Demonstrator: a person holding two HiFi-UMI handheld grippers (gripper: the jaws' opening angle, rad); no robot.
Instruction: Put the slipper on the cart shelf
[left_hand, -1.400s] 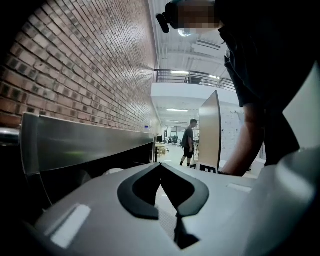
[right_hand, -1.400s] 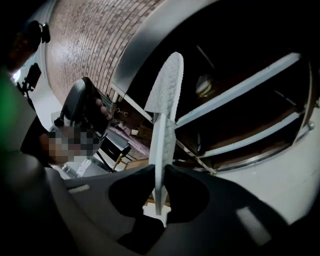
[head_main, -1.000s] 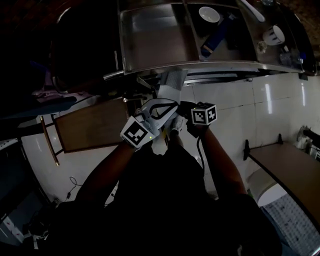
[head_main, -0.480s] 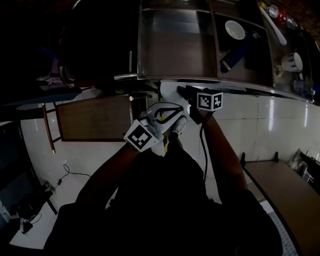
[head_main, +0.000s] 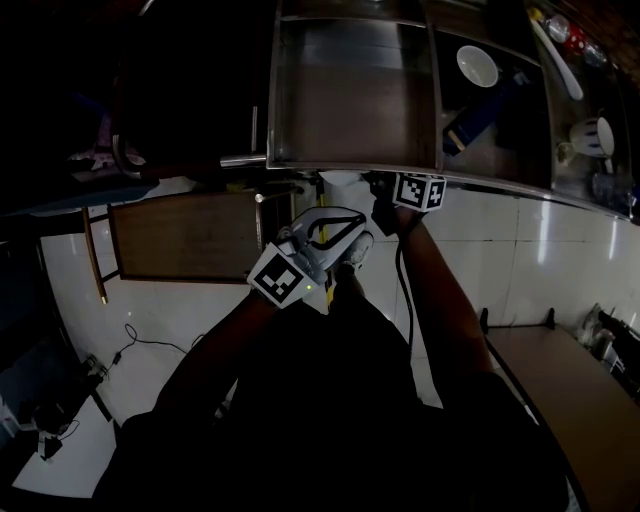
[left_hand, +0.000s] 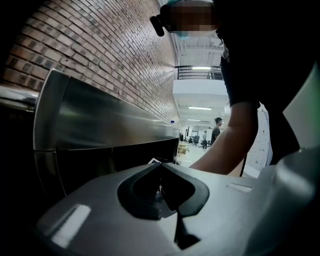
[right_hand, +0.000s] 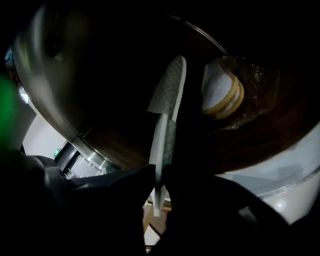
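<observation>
The white slipper (right_hand: 167, 100) shows edge-on in the right gripper view, patterned sole facing left, with my right gripper (right_hand: 158, 175) shut on its near end. Its far end reaches in under the steel cart's (head_main: 350, 165) top tray. From the head view only a white bit of the slipper (head_main: 340, 179) shows at the cart's front edge, left of the right gripper's marker cube (head_main: 418, 191). My left gripper (head_main: 335, 222) hangs lower, in front of the cart, its jaws meeting at the tips around nothing (left_hand: 160, 165).
The cart's top tray holds a white bowl (head_main: 477, 65), a blue object (head_main: 470, 125) and a cup (head_main: 597, 135). A round white and yellow roll (right_hand: 222, 92) lies on the shelf beside the slipper. A brown board (head_main: 185, 235) stands left and a wooden table (head_main: 560, 380) right.
The right gripper has carried the slipper up and forward to the cart's front edge, so most of it is now hidden under the top tray. The left gripper has barely moved.
</observation>
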